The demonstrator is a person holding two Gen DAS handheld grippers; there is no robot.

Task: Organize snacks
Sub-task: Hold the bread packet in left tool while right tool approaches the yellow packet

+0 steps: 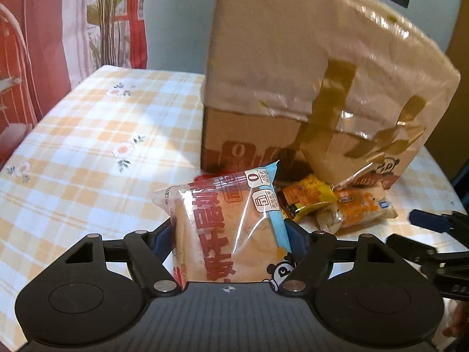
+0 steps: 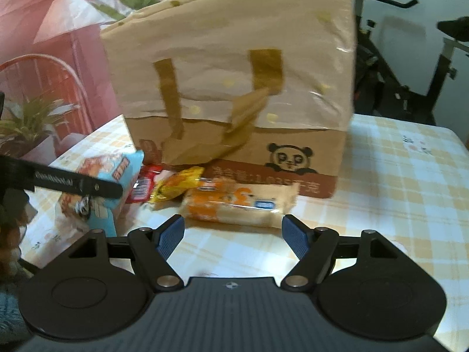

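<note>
Sitting clamped between left jaws: bread packet (image 1: 231, 228).

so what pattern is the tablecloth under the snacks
Orange-and-white checks with small flower prints on the tablecloth, clearest in the left wrist view.

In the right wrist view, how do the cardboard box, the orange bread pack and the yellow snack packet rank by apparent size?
1. cardboard box
2. orange bread pack
3. yellow snack packet
</note>
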